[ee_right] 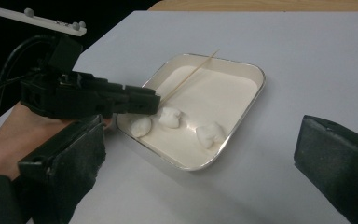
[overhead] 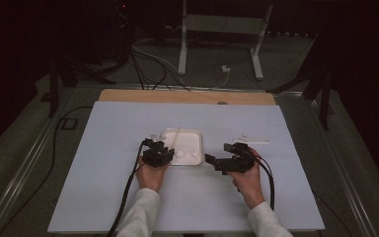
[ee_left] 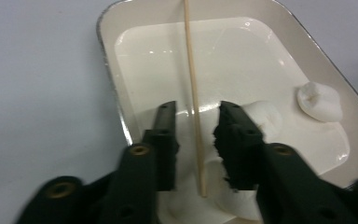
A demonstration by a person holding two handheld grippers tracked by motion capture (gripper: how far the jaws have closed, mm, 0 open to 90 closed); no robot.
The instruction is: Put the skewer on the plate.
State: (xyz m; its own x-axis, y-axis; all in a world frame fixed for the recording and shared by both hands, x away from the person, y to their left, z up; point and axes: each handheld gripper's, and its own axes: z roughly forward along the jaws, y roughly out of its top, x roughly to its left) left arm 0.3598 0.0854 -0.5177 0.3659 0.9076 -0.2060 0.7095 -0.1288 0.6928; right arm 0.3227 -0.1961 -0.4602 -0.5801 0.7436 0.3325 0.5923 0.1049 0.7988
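Left gripper (ee_left: 193,140) fingers spread around thin wooden skewer (ee_left: 192,93) over tray (ee_left: 109,70); skewer light, stiff, snappable; pinch mid-shaft. Right gripper (ee_right: 200,163) fingers spread, empty.

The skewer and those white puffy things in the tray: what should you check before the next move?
1. Wooden skewer lies between the left hand-held gripper jaws: ok.
2. Pads pressing on the skewer: not ok, gaps on both sides.
3. Three white pieces inside the tray: ok.
4. Skewer tip stuck into a piece: cannot tell.
5. Right hand-held gripper open and holding nothing: ok.
6. Tray flat on the white table: ok.
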